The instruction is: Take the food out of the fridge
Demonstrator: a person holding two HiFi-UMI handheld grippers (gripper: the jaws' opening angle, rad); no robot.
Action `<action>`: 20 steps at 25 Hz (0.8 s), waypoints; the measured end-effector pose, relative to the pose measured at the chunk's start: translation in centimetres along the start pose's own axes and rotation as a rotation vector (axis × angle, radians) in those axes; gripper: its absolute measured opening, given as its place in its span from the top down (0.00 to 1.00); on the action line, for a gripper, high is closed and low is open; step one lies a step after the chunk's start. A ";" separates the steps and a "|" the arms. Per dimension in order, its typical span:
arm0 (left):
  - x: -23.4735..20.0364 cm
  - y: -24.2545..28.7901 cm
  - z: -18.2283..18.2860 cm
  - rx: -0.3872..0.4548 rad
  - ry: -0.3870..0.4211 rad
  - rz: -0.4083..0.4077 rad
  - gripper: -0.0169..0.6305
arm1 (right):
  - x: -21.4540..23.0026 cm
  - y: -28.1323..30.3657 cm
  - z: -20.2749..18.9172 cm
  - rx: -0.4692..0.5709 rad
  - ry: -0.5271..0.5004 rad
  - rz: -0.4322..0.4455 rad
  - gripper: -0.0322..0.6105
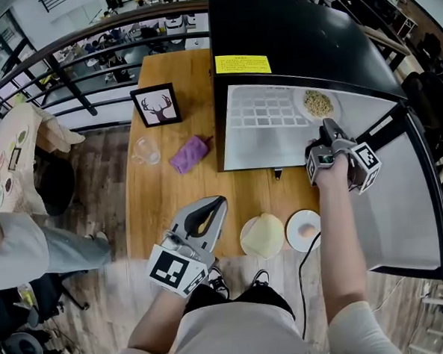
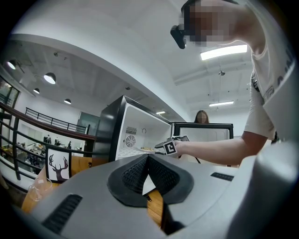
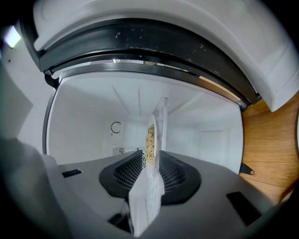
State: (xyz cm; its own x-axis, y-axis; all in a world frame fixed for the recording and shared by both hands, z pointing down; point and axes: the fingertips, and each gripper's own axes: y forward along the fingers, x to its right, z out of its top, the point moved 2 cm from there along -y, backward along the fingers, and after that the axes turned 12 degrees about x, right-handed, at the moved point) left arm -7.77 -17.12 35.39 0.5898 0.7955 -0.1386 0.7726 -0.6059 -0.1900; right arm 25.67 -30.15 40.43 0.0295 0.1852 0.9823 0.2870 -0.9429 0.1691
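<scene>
Closest to the person, the left gripper [image 1: 217,204] hangs over the front edge of a wooden table [image 1: 171,205]. Its jaws are pressed together with nothing between them. Its marker cube carries black-and-white square codes.

Just to its right, two things sit at the table's front edge. One is a pale yellow round item [image 1: 262,236]; what it is cannot be told. Beside it, a small white dish [image 1: 292,232] holds one pale round piece of food [image 1: 308,230].

Further in, the person's bare right arm reaches into one small black fridge [image 1: 287,34] standing on the table. The fridge door [image 1: 402,199] stands swung out to the right. Inside, the right gripper [image 1: 325,131] has its jaws clamped on the near rim of a white plate [image 1: 299,99], with the pads touching both of the plate's faces. The plate carries a heap of pale brown grainy food [image 1: 318,103]. It sits at the back right of the fridge's white floor.

Left of the fridge lie one purple cloth [image 1: 188,153] and one clear glass cup [image 1: 145,149]. Beyond them stands one framed picture of a deer head [image 1: 156,105].

One yellow label [image 1: 242,64] is stuck on the fridge top; its writing is too small to read.
</scene>
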 end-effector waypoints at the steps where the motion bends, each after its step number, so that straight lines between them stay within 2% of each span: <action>1: -0.1 0.0 -0.1 0.000 -0.001 0.000 0.96 | -0.1 0.1 0.1 0.000 0.001 0.003 0.79; 7: 0.0 0.1 -0.3 0.002 -0.010 0.001 0.96 | 0.4 0.3 0.0 -0.004 0.016 -0.028 0.79; 11: 0.7 0.5 -0.3 0.004 -0.009 -0.003 0.96 | 0.9 0.3 0.8 -0.003 0.027 -0.053 0.89; 20: 0.4 0.1 -0.4 0.005 -0.014 -0.006 0.96 | 1.0 -1.2 0.2 -0.007 0.042 -0.028 0.90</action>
State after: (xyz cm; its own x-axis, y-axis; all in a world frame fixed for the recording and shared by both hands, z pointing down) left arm -7.39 -16.90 35.70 0.5816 0.7994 -0.1505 0.7752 -0.6007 -0.1954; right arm 25.54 -28.79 41.18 -0.0186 0.2002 0.9796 0.2801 -0.9395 0.1973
